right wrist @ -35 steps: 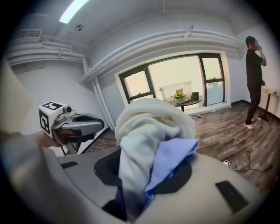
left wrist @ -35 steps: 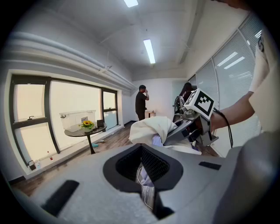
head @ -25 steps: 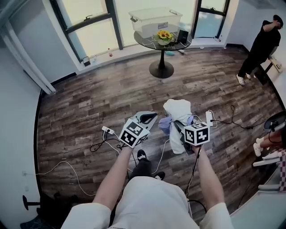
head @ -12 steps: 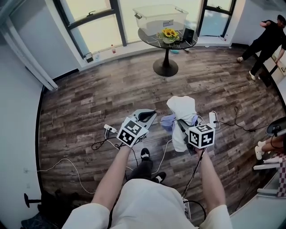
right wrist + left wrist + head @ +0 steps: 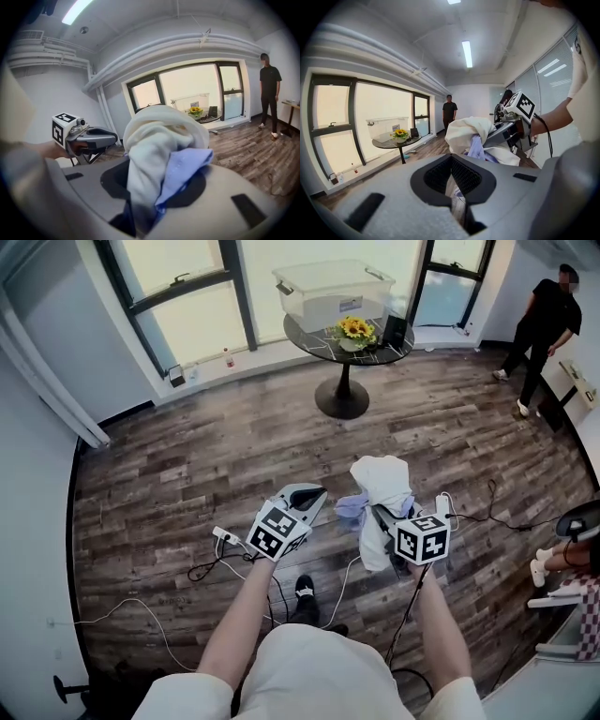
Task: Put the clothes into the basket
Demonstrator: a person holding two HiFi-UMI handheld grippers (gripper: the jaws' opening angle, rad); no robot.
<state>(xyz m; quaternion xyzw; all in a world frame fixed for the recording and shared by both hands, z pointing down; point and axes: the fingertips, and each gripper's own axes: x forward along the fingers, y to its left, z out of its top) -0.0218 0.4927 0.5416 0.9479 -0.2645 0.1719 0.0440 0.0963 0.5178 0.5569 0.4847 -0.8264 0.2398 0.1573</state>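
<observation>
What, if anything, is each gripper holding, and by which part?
The right gripper grips the clothes bundle by its gathered folds; the left gripper holds nothing.

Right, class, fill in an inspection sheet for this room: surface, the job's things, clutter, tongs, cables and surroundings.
Surface: dark wood-plank floor.
Job's things: white and lilac clothes bunched in the right tongs, held off the floor; clear bin on the round table by the windows.
Clutter: sunflowers on the table, beside the bin.
Tongs: left tongs have their jaws together with nothing between them; right tongs are shut on the clothes.
Cables: loose cables and a white power strip lie on the floor.
Surroundings: large windows; a person in black stands at the far right.
</observation>
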